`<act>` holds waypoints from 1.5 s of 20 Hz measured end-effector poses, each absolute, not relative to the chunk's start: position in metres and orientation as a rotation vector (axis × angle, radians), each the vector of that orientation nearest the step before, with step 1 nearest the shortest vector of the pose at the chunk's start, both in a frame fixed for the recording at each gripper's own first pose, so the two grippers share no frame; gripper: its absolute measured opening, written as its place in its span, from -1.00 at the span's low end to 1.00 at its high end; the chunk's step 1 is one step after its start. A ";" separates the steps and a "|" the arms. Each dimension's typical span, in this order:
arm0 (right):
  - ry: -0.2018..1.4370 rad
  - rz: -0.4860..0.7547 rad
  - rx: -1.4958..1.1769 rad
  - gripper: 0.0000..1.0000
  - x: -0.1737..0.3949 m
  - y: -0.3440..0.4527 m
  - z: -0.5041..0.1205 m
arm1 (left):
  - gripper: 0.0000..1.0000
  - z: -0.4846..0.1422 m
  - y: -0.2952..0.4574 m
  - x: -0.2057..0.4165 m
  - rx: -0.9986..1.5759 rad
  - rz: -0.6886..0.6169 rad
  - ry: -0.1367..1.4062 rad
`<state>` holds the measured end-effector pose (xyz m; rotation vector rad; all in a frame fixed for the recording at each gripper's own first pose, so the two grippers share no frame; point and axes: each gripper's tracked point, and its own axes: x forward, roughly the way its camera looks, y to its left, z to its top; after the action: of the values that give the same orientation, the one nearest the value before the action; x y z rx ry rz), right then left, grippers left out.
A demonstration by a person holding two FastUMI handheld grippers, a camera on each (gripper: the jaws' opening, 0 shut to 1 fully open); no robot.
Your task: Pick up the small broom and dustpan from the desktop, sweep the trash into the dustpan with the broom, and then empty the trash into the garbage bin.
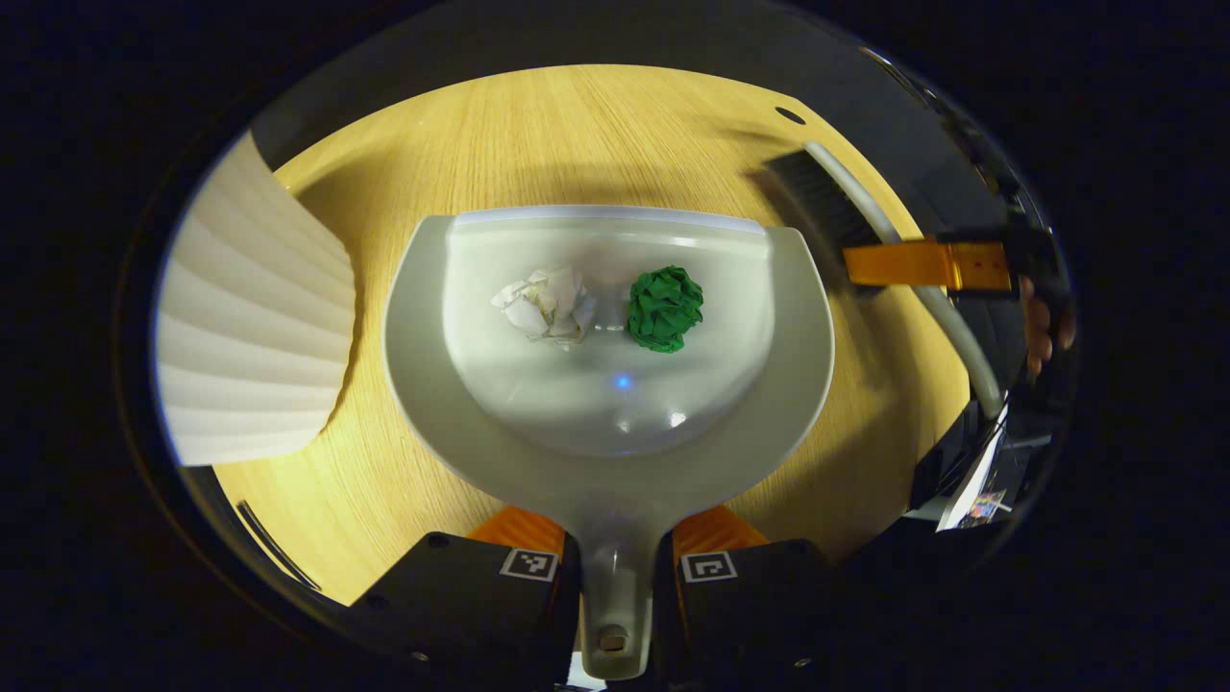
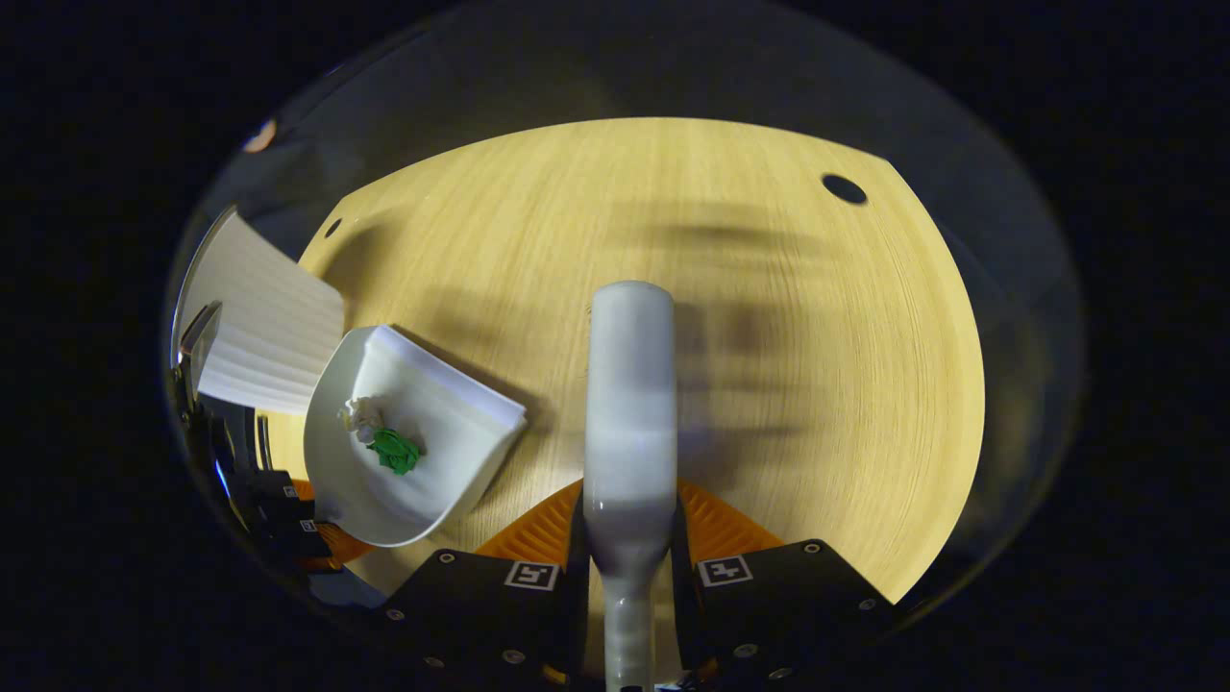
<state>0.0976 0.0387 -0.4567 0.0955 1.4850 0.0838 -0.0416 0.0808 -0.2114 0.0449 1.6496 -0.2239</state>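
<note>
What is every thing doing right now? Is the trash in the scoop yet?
Dustpan: held by its handle, both paper balls inside.
White paper ball: crumpled, in the dustpan.
Green paper ball: crumpled, in the dustpan beside the white one.
Broom: held by its handle, off to the side.
Left gripper: jaws shut on the dustpan handle.
Right gripper: jaws shut on the broom handle.
Garbage bin: upright beside the dustpan.

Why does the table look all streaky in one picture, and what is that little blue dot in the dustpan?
Right gripper view: motion blur smears the shadows on the table and the broom. Left gripper view: sharp; the blue dot is a light's reflection in the glossy dustpan.
</note>
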 end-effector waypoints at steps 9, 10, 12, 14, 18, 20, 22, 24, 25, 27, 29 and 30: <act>1.518 0.026 0.077 -0.24 0.055 0.048 -0.480 | -0.36 -0.209 0.069 -0.035 0.005 -0.143 1.596; 1.519 0.026 0.074 -0.24 0.054 0.050 -0.484 | -0.36 -0.207 0.069 -0.032 0.029 -0.144 1.578; 1.518 0.030 0.066 -0.22 0.054 0.052 -0.483 | -0.36 -0.194 0.068 -0.025 0.093 -0.158 1.541; 1.502 0.024 0.059 -0.16 0.056 0.050 -0.477 | -0.36 -0.187 0.067 -0.024 0.154 -0.198 1.495; 1.507 0.040 0.070 -0.14 0.046 0.048 -0.480 | -0.36 -0.131 0.067 -0.004 0.108 -0.202 1.367; 1.507 0.058 0.065 0.12 0.044 0.048 -0.480 | -0.36 -0.112 0.064 0.008 0.080 -0.208 1.306; 1.501 0.072 0.066 0.21 0.046 0.050 -0.481 | -0.37 -0.082 0.067 0.025 0.058 -0.227 1.252; 1.493 0.078 0.071 0.37 0.053 0.050 -0.481 | -0.36 -0.041 0.074 0.036 0.019 -0.216 1.211; 1.489 0.077 0.072 0.51 0.057 0.050 -0.481 | -0.46 -0.025 0.082 0.041 -0.003 -0.204 1.191; 1.491 0.077 0.082 0.67 0.067 0.050 -0.482 | -0.36 0.006 0.119 0.054 0.015 -0.145 1.169; 1.486 0.076 0.094 0.75 0.081 0.050 -0.481 | -0.37 0.017 0.173 0.061 0.080 -0.047 1.179; 1.484 0.076 0.096 0.77 0.089 0.050 -0.481 | -0.37 0.016 0.200 0.059 0.113 0.005 1.198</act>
<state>0.0889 0.0502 -0.4813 0.0965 1.4845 0.0762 0.0593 0.2001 0.0160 0.1131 1.1977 0.0050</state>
